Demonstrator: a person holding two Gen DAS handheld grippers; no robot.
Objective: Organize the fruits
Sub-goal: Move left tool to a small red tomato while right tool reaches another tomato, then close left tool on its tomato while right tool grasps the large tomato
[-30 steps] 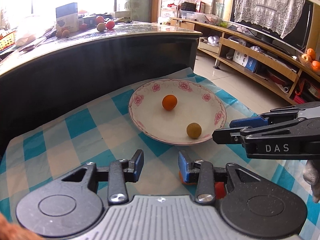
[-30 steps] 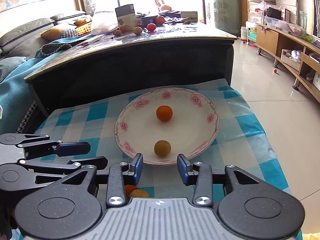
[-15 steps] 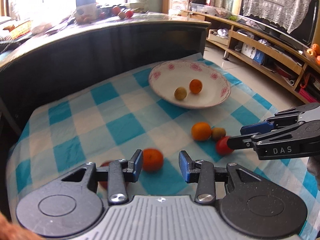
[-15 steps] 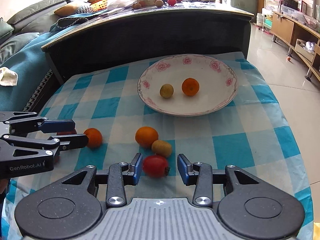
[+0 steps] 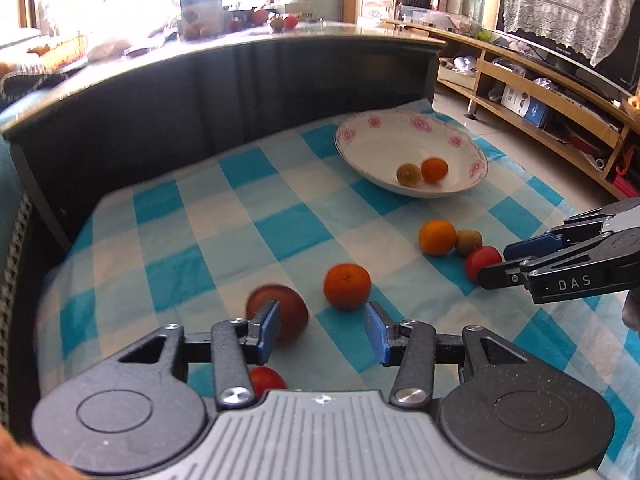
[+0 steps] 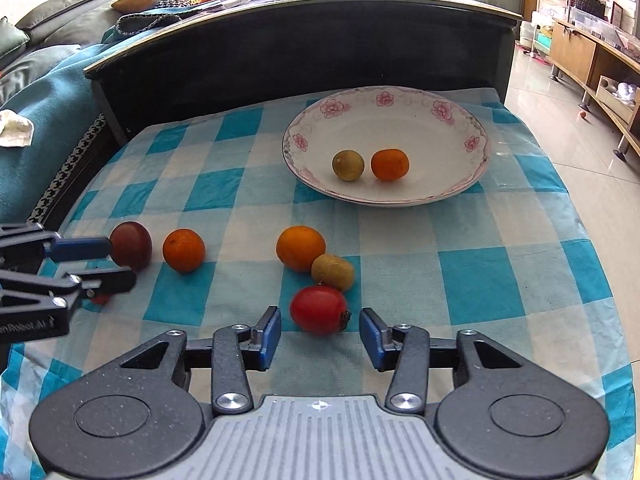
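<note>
A flowered white plate [image 6: 472,128] holds a green-brown fruit [image 6: 348,165] and an orange [image 6: 389,165]; the plate also shows in the left wrist view [image 5: 360,148]. On the checked cloth lie a red tomato [image 6: 319,310], a kiwi [image 6: 333,272], an orange [image 6: 300,248], a second orange [image 6: 183,250] and a dark red fruit [image 6: 131,245]. My right gripper [image 6: 320,338] is open, just short of the tomato. My left gripper [image 5: 322,334] is open, with the dark red fruit [image 5: 286,316] at its left finger and the orange [image 5: 347,286] just ahead. A small red fruit [image 5: 266,380] lies under it.
A dark curved counter [image 6: 304,40] rises behind the cloth, with more fruit and boxes on top. A sofa [image 6: 48,60] is on the left. Wooden shelves [image 5: 552,92] and tiled floor [image 6: 576,140] lie to the right of the table edge.
Both grippers have pulled back from the plate toward the near side of the cloth. The loose fruits have come into view, and both sets of jaws look wider open.
</note>
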